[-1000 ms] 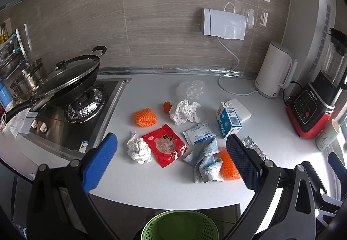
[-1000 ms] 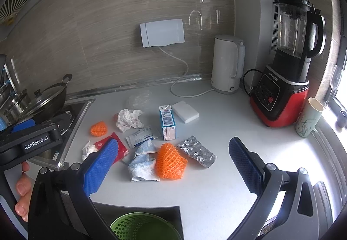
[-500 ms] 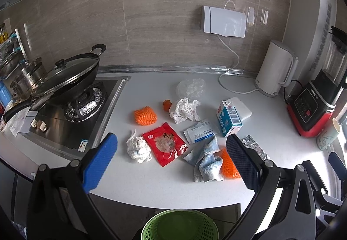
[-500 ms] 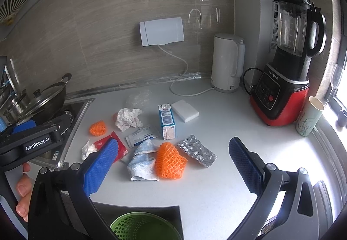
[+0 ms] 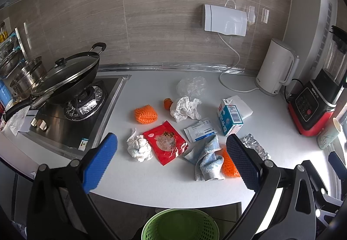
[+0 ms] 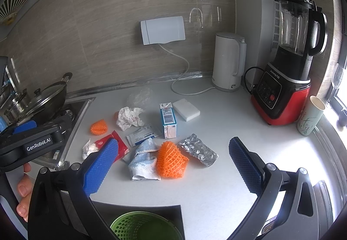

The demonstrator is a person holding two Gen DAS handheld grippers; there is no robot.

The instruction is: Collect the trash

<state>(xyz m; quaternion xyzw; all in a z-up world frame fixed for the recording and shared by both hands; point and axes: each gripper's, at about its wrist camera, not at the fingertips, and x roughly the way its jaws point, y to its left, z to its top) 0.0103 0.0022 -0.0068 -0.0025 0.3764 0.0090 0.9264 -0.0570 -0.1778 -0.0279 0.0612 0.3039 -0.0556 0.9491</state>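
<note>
Hovered above a littered tabletop [image 5: 164,183]: left gripper [image 5: 173,159] and right gripper [image 6: 175,163], fingers wide and empty, over cloth [image 6: 143,162], orange net [image 6: 171,162] and green bin [image 5: 180,227].

On the counter [image 5: 151,183], the carton [image 5: 229,119] stands at 3 o'clock from the wrapper [image 5: 166,142]. The basket [image 5: 180,226] sits below the counter's edge at 6 o'clock, the wok [image 5: 67,79] at 9.

Partly seen items

Green basket [image 5: 180,226] cut by bottom edge; orange net [image 5: 227,164] behind left gripper's finger [image 5: 243,164]; packet print beside carton [image 5: 229,118] unreadable.
</note>
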